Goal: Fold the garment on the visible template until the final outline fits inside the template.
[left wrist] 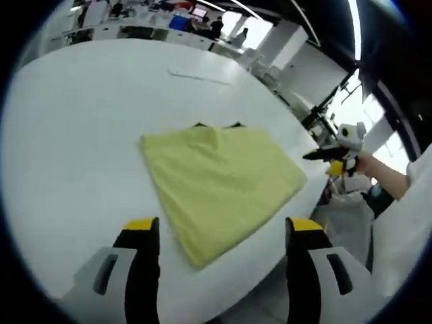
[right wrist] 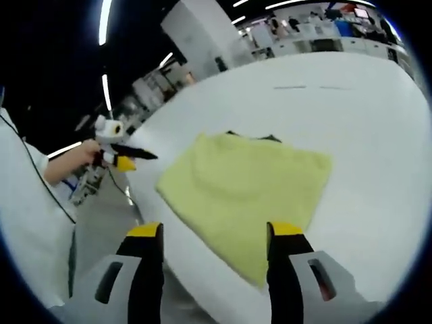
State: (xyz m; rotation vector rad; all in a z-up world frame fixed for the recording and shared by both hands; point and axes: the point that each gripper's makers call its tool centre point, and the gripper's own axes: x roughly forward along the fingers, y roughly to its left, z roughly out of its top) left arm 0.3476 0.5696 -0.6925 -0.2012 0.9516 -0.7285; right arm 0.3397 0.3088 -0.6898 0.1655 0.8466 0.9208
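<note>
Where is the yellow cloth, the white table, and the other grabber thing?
yellow garment [left wrist: 219, 182], left gripper view, middle of the folded cloth
white table [left wrist: 81, 115], left gripper view, bare top
right hand-held gripper [left wrist: 320, 154], left gripper view, dark jaw tips

No legible text, labels or numbers (distant screens too blurred)

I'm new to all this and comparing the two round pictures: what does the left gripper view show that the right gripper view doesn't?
The left gripper view alone shows the right hand-held gripper held off the table's edge, jaws together. The right gripper view alone shows the left hand-held gripper, likewise held aside. Both share the folded yellow garment on the white table, dark template marks peeking out at its far edge, and a line on the table beyond.
</note>
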